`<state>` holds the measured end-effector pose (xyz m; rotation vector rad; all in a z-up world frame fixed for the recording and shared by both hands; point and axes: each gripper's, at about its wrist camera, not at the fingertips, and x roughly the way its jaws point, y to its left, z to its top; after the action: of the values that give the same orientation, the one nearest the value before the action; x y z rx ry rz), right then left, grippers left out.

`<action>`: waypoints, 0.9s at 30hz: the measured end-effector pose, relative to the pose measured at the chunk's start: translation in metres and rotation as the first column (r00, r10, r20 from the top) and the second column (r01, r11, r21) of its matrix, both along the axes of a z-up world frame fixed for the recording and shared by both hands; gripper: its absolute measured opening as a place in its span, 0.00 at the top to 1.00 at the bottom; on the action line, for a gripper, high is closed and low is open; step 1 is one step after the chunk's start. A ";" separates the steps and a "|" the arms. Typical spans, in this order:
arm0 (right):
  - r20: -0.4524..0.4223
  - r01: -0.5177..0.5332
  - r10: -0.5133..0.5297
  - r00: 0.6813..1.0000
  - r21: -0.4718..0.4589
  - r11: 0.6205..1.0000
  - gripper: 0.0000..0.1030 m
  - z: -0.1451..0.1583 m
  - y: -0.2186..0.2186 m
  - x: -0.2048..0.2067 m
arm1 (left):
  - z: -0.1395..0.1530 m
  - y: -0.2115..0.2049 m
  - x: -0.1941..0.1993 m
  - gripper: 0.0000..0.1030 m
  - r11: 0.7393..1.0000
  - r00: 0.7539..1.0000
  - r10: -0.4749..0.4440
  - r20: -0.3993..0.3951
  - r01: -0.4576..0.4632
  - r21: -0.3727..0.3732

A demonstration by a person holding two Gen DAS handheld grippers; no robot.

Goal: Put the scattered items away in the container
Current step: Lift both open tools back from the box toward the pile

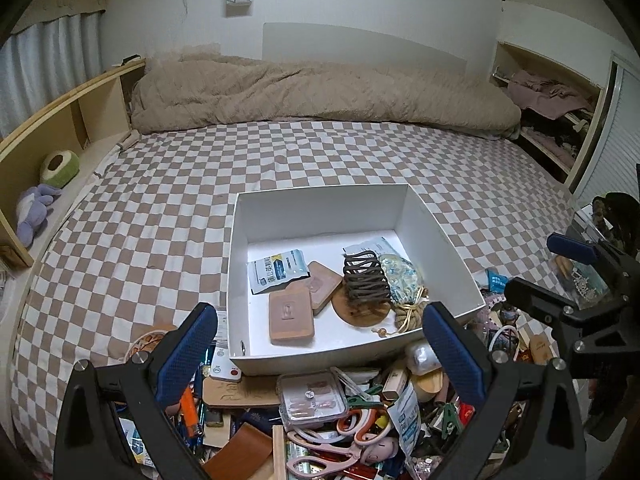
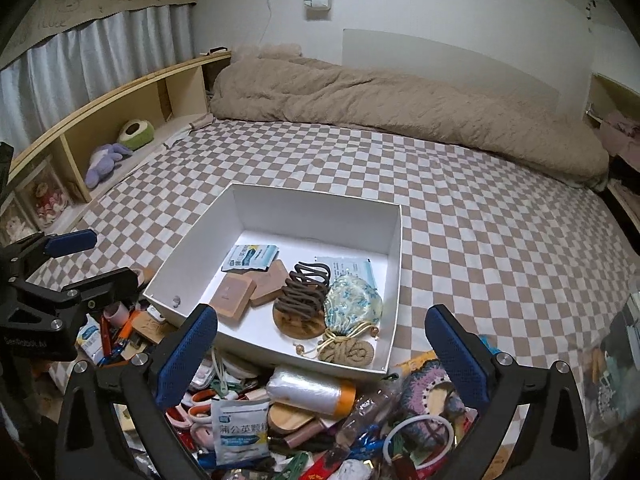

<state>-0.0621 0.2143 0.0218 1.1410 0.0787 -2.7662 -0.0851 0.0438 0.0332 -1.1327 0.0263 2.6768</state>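
Observation:
A white open box sits on the checkered bed. It holds sachets, two brown blocks, a dark claw hair clip, a round wooden disc and a patterned pouch. A pile of scattered items lies in front of it: pink scissors, a clear case, a white sachet, a plastic-wrap roll. My left gripper is open and empty over the pile. My right gripper is open and empty over the pile too.
A beige duvet lies along the far side of the bed. A wooden shelf with plush toys runs along the left. The right gripper shows at the right of the left wrist view; the left gripper shows at the left of the right wrist view.

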 end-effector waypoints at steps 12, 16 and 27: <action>-0.029 0.006 -0.006 1.000 -0.026 1.000 0.00 0.012 0.007 0.028 | 0.015 -0.009 0.028 0.00 1.000 0.998 0.010 -0.067 -0.008 0.024; -0.060 0.013 -0.016 0.998 -0.049 0.999 0.00 0.019 0.011 0.044 | 0.021 -0.012 0.039 0.00 0.999 0.996 0.010 -0.091 -0.007 0.033; -0.163 0.016 -0.035 0.986 -0.114 0.993 0.00 0.037 0.021 0.085 | 0.038 -0.020 0.081 0.00 1.000 0.975 0.017 -0.223 -0.011 0.029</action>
<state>0.0229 0.2350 0.0589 0.8911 -0.0729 -2.8418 -0.0043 0.0237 0.0715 -0.8219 0.0201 2.7941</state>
